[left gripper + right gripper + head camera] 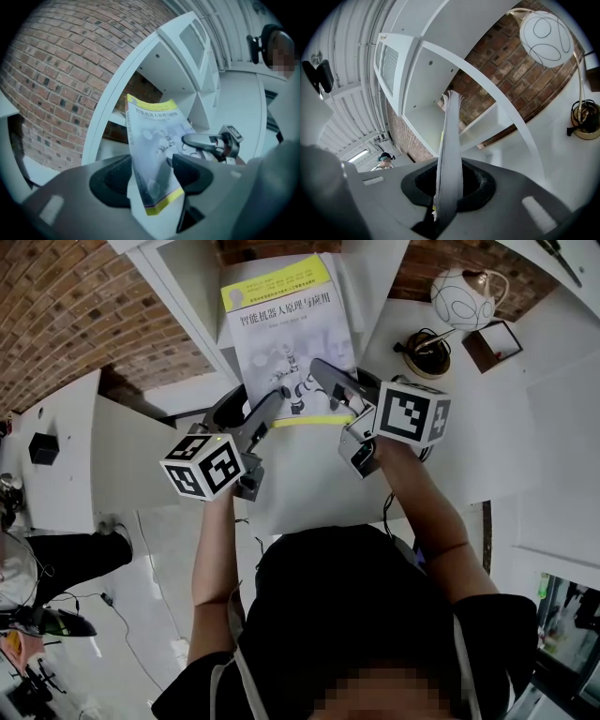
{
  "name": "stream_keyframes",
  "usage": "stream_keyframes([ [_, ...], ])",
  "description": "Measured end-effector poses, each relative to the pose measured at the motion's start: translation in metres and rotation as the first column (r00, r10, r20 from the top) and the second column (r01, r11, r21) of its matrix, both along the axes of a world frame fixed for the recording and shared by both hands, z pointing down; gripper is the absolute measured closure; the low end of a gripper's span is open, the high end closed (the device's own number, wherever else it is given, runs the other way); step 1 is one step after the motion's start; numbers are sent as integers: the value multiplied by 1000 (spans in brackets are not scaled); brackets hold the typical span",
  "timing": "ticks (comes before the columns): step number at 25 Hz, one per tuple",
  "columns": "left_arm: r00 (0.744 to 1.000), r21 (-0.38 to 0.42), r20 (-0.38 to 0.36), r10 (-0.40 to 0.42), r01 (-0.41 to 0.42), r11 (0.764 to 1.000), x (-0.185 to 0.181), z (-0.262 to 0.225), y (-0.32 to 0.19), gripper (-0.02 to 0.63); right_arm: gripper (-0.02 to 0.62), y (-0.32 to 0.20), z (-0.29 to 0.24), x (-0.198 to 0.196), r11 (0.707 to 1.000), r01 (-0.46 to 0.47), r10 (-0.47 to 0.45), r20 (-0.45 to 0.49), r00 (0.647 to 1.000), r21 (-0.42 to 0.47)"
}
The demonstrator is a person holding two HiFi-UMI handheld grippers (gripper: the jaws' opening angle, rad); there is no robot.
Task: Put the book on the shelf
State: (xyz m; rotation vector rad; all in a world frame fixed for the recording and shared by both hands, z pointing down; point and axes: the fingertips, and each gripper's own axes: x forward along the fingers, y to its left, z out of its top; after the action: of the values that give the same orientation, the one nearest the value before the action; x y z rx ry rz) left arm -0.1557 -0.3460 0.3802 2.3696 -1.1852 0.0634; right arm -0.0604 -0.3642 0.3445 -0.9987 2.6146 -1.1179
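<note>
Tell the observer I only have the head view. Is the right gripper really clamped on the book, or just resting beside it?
Observer: Clamped. In the right gripper view, the right gripper pinches the book edge-on, with the page edges facing the camera.
Operator: And the left one?
Observer: In the left gripper view, the left gripper has its jaws apart. The book's lower corner stands between them and does not look squeezed.
Operator: Where is the book aimed?
Observer: In the right gripper view, its top edge points at an open white compartment of the shelf.
</note>
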Motion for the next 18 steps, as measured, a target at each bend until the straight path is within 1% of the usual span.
stream_keyframes([
  [4,997,15,75,7,-8,1000,2,8,8,341,529,-5,-4,-1,1000,-14,14,31,999,-6],
  [12,999,-9,50,5,-4,1000,5,25,20,331,529,-10,-6,-2,1000,-24,24,43,999,1],
  [15,999,-1,51,-3,3,1000,4,25,22,330,529,-11,-5,-3,1000,-29,29,47,998,-4],
  [17,998,3,61,0,-1,1000,5,24,26,317,529,-12,-5,-3,1000,-29,29,54,998,-13],
  [18,998,3,68,4,-4,1000,6,24,27,299,529,-13,-5,-3,999,-28,29,55,998,-15],
])
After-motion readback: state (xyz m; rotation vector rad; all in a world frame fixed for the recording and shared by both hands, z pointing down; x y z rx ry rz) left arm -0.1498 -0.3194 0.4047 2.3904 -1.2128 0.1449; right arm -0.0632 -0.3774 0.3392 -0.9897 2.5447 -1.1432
